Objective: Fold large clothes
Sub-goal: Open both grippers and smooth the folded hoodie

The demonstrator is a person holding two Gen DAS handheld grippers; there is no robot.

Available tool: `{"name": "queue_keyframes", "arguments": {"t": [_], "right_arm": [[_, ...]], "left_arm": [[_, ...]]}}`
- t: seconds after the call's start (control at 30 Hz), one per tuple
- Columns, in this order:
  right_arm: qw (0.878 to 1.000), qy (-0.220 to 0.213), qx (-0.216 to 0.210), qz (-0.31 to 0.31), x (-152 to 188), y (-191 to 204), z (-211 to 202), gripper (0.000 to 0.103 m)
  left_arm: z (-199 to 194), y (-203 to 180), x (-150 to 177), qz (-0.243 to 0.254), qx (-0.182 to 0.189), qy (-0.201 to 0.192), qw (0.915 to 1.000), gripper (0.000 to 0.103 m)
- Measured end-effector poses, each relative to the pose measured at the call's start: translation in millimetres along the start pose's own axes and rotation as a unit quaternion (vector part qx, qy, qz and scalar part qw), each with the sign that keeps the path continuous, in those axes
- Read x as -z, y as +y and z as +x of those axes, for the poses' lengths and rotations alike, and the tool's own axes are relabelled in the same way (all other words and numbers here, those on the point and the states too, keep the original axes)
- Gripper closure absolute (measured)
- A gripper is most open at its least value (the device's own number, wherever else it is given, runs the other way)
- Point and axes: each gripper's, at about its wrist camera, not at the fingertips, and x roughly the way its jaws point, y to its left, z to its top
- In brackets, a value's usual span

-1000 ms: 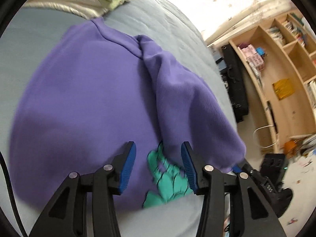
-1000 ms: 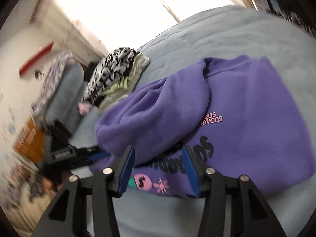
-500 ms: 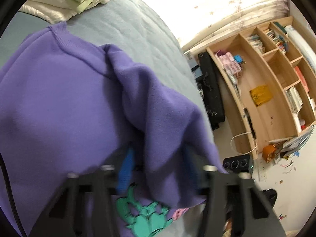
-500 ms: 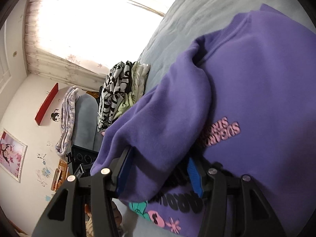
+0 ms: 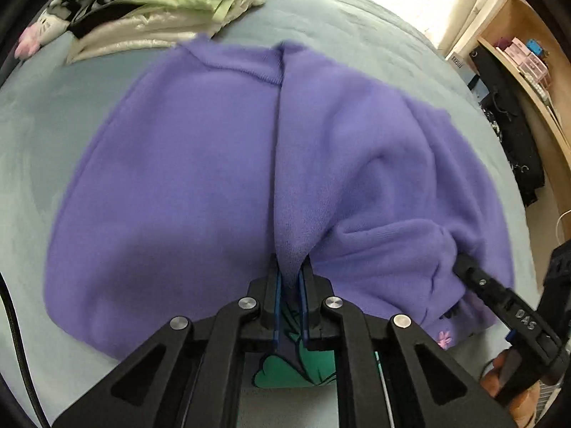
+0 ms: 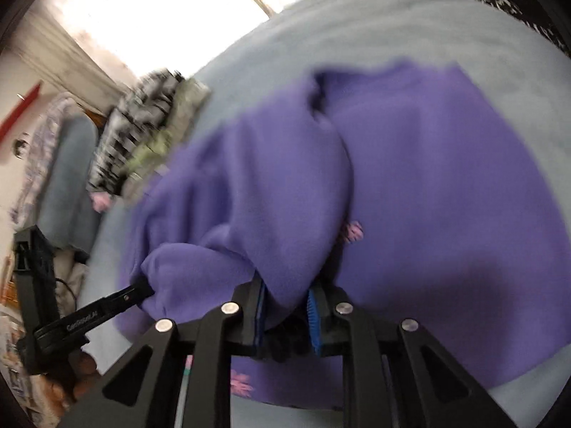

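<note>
I had the purple sweatshirt [image 5: 185, 185] lying spread on the pale blue bed [image 5: 43, 114], its neckline toward the stack of folded clothes [image 5: 153, 3] at the far side. My left hand-held gripper [image 5: 289, 278] was clamped on a ridge of purple fabric near the hem, jaws nearly together with the cloth pinched between the blue pads. My right hand-held gripper [image 6: 285, 296] had likewise closed on a thick bunch of the sleeve-side fabric [image 6: 278, 192], a wider mouthful than the left held.

What worried me: each hold looked like a bite of several layers, not a clean edge. If I had lifted from there, I judged the inner layer could slip free and the fold would come out lopsided. The right-hand bunch seemed bulky enough to drag the body of the sweatshirt along the bed. The stack of folded clothes sat just beyond the collar, so a long sweep that way might knock it.

As for writing, the right tool's finger, seen from my left camera, carried letters that read roughly "DAS" [image 5: 524, 321]. The left tool's finger in the right view bore white lettering [image 6: 84, 321] too smeared to read. A green print [image 5: 285, 374] and a pink flower [image 5: 444, 339] showed near the hem.
</note>
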Motion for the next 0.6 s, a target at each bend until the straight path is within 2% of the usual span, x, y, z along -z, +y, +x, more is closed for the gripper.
{"name": "queue_keyframes", "arguments": {"t": [0.13, 0.23, 0.3, 0.43, 0.6], "right_arm": [[1.000, -0.011, -0.009, 0.009, 5, -1, -6, 0.079], [1.000, -0.007, -0.009, 0.013, 5, -2, -17, 0.072], [1.000, -0.016, 0.013, 0.001, 5, 0, -29, 0.067], [0.996, -0.068, 0.044, -0.027, 5, 13, -55, 0.067], [0.985, -0.122, 0.056, -0.112, -1, 49, -67, 0.067]], "left_arm": [[-9, -1, 2, 0.015, -0.009, -0.015, 0.9997, 0.090], [-17, -1, 0, 0.021, -0.015, -0.026, 0.9993, 0.075], [-28, 1, 2, 0.020, -0.017, -0.040, 0.9988, 0.069], [-59, 12, 9, 0.026, -0.016, -0.066, 0.9974, 0.067], [-74, -18, -2, 0.077, -0.047, -0.118, 0.9889, 0.067]]}}
